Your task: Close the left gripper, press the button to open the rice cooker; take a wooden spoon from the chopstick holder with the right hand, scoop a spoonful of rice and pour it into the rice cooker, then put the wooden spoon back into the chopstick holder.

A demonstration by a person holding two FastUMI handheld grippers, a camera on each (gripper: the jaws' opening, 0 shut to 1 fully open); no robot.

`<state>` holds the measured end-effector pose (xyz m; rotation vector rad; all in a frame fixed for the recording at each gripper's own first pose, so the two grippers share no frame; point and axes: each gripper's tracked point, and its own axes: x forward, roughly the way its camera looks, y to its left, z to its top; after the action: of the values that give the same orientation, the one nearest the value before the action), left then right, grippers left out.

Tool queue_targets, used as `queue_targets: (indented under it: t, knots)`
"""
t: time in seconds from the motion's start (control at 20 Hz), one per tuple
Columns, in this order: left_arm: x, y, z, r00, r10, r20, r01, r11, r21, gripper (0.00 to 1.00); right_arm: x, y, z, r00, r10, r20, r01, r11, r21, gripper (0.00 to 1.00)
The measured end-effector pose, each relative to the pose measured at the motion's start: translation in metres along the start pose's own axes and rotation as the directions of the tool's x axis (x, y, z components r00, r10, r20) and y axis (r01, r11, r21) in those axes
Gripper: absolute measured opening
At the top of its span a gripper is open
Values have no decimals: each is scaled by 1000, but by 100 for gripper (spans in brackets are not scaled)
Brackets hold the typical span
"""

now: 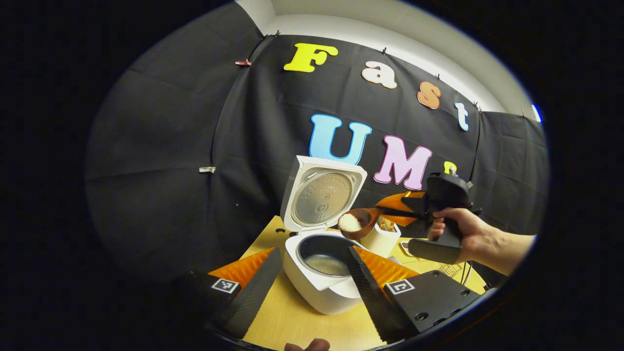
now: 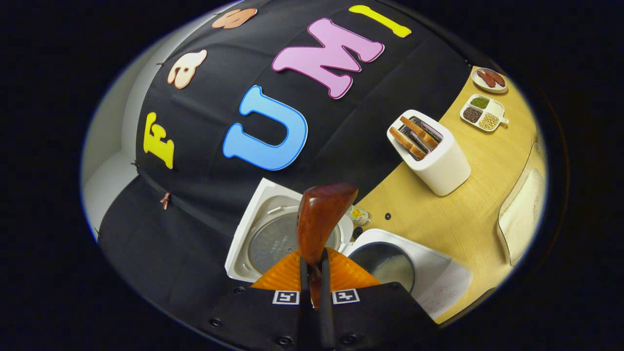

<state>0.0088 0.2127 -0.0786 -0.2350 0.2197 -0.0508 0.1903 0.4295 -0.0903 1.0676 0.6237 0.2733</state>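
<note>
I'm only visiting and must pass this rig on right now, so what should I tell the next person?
Right gripper: shut on the spoon, which holds rice, beside the cooker's raised lid.
Left gripper: open, holding nothing, in front of the cooker.
Holder: behind the cooker.
Done: lid opened, spoon taken, rice scooped.
Left: tip the rice into the pot, then put the spoon back in the holder.

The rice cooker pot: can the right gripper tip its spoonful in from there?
Probably yes: the lid stands open, and the wooden spoon in the right gripper hangs beside the pot, nothing between.
</note>
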Motion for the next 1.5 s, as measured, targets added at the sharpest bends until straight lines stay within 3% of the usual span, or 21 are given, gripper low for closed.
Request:
queue_targets:
  t: [0.2, 0.4, 1.0, 1.15, 1.5]
  knots:
    - [2, 10, -1, 1000, -22, -7, 22, 999, 30, 94, 21, -22, -32, 995, -97, -9, 95, 983, -156, 10]
    - [14, 8, -3, 998, -62, -17, 62, 998, 30, 94, 36, -43, -43, 985, -171, 3, 164, 944, -287, 10]
    - [8, 35, -13, 999, 11, -31, -11, 1000, -18, 94, 57, -39, -50, 987, -157, -19, 116, 803, -584, 10]
    - [6, 37, -14, 1000, 12, -24, -13, 999, -33, 94, 59, -32, -48, 988, -152, -18, 100, 733, -673, 10]
    - [5, 48, -15, 1000, 17, -19, -18, 999, -48, 94, 55, 3, -53, 996, -90, -12, 36, 515, -857, 10]
